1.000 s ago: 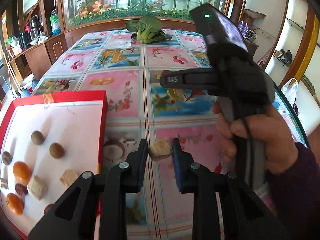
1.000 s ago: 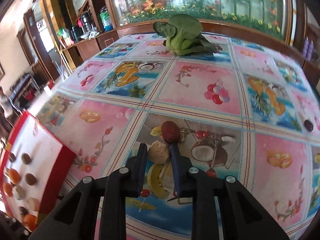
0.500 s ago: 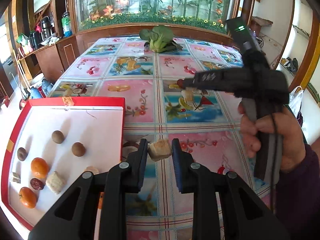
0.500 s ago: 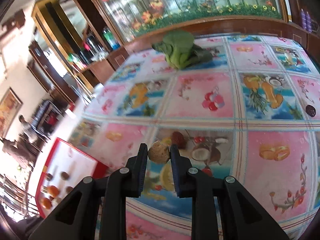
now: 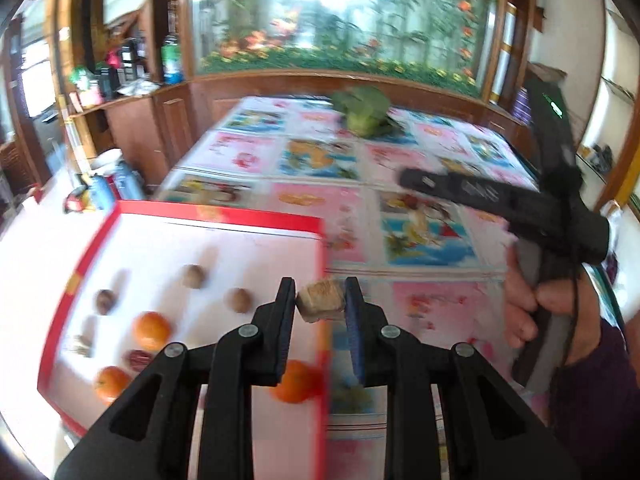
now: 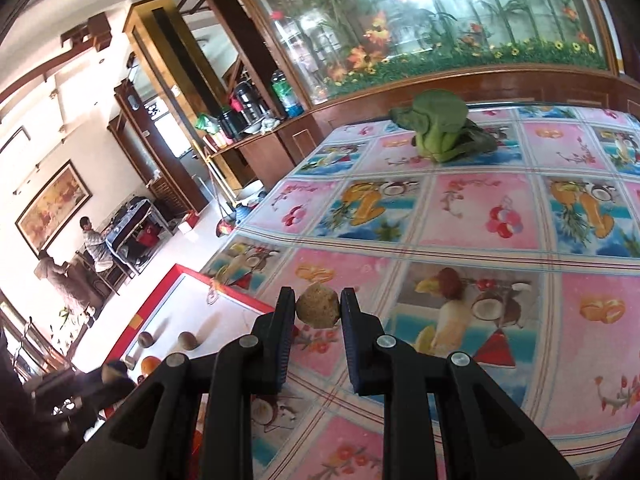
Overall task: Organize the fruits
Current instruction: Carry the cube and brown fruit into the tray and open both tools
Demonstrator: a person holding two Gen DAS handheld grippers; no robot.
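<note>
Left gripper point(image 5: 321, 307) clamped on a tan, rough-cut cube point(image 5: 321, 302), pinched between both fingers above the right edge of the red-rimmed tray point(image 5: 224, 216); blurred by motion throughout.

On the tray's white floor: three brown nuts point(image 5: 194, 276) toward the far side; an orange point(image 5: 151, 331) in the middle, a second orange point(image 5: 110, 384) near the front left, a third orange point(image 5: 294, 380) showing between the fingers by the right rim; a dark red date point(image 5: 138, 358) between the first two oranges; a small pale piece point(image 5: 82, 346) at the left, too smeared to tell what.

Right gripper point(image 6: 318, 311) closed on a round, speckled tan fruit point(image 6: 319, 306), held above the fruit-print tablecloth point(image 6: 472, 208), just past the tray's point(image 6: 188, 274) far corner; seen from the left camera as a black tool in the right hand point(image 5: 536, 308), off to the right over the table.

Leafy green vegetable point(image 6: 440, 132) lying at the far end of the tablecloth, well apart from tray and both grippers; a wood-framed glass panel with painted flowers point(image 6: 440, 28) behind the table.
</note>
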